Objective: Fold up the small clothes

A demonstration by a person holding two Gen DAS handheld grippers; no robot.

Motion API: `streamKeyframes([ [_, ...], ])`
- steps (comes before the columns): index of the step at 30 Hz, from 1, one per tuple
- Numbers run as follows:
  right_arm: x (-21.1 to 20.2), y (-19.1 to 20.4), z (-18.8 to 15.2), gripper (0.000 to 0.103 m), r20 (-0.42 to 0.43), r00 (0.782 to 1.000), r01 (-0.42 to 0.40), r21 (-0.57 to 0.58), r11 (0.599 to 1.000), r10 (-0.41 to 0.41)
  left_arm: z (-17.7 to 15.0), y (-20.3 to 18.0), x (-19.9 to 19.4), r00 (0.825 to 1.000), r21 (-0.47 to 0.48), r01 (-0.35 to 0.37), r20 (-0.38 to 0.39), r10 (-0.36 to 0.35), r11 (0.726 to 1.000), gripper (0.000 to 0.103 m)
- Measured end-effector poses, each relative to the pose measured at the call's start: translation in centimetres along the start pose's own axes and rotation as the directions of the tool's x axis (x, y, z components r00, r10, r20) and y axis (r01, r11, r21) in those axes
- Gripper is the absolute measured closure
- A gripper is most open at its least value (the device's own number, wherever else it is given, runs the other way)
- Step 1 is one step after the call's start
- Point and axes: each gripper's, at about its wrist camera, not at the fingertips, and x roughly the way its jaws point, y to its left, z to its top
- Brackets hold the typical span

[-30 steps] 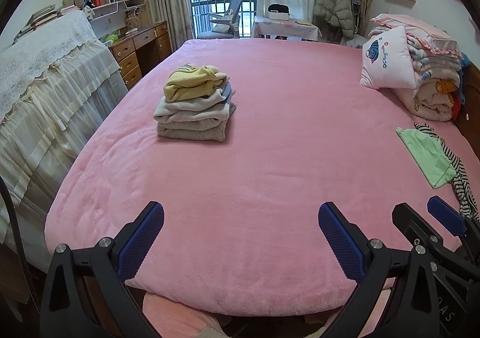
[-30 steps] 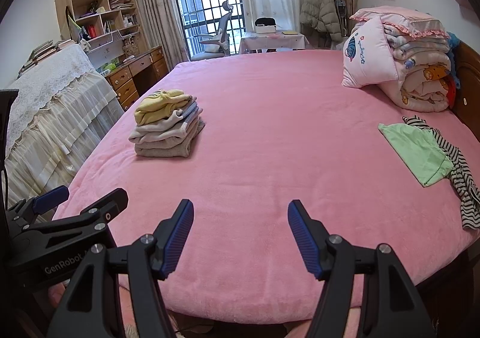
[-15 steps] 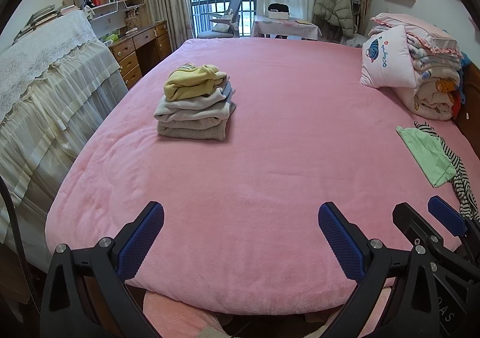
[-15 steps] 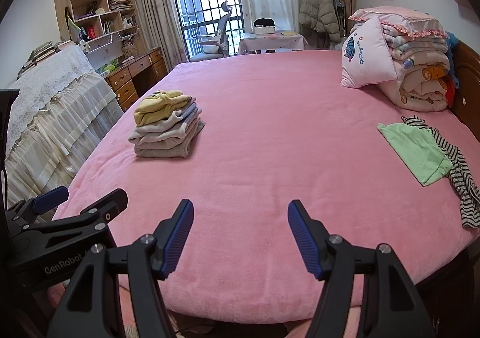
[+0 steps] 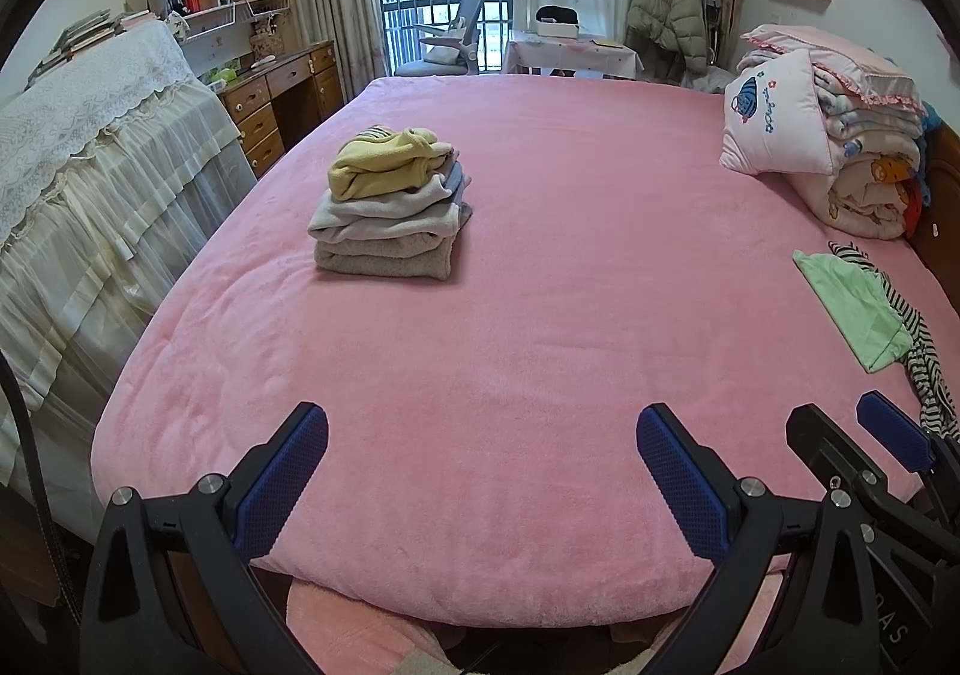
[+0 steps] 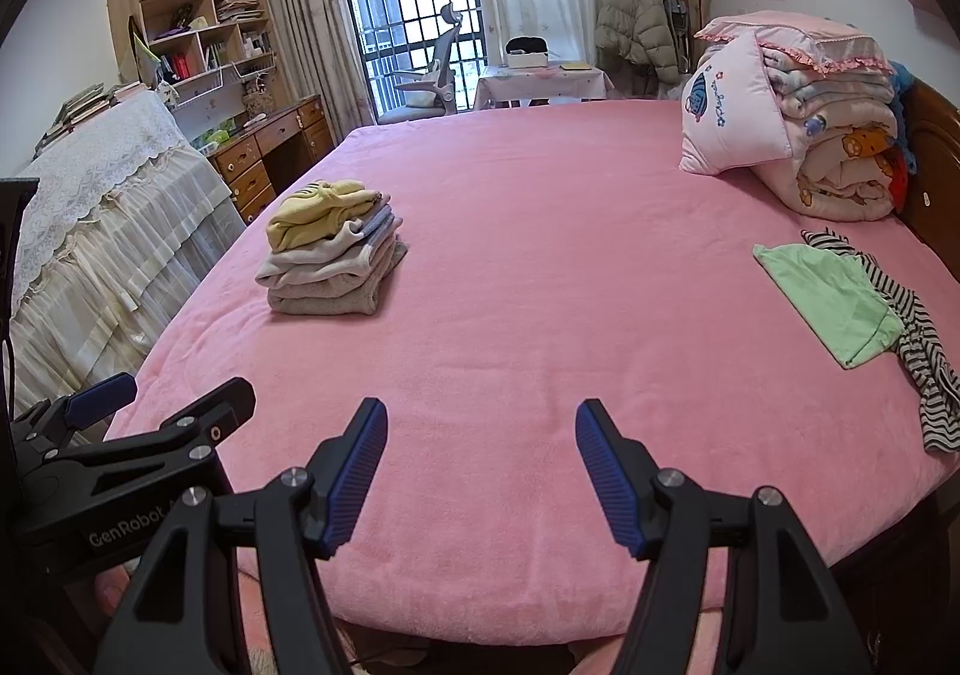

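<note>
A stack of folded small clothes (image 5: pixel 389 207) with a yellow piece on top sits on the pink bed (image 5: pixel 540 315) at the left; it also shows in the right wrist view (image 6: pixel 333 249). A green garment (image 5: pixel 852 303) and a black-and-white striped garment (image 5: pixel 918 339) lie unfolded at the right edge; they also show in the right wrist view (image 6: pixel 834 297) (image 6: pixel 918 339). My left gripper (image 5: pixel 480 465) is open and empty above the bed's near edge. My right gripper (image 6: pixel 477 465) is open and empty beside it.
A pile of folded quilts with a pink pillow (image 5: pixel 834 141) stands at the back right by the wooden headboard. A lace-covered piece of furniture (image 5: pixel 90 195) flanks the bed's left side. A desk (image 5: pixel 276 99), chair and window lie beyond.
</note>
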Motion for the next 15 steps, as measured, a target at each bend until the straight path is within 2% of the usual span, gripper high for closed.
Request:
streamKeyframes([
  [15,0.05,-0.12,-0.03,0.037,-0.003,1.000,-0.001,0.002,1.000,0.001,0.01,0.01,0.00,1.000,0.001,-0.001,-0.001,0.001,1.000,0.001],
])
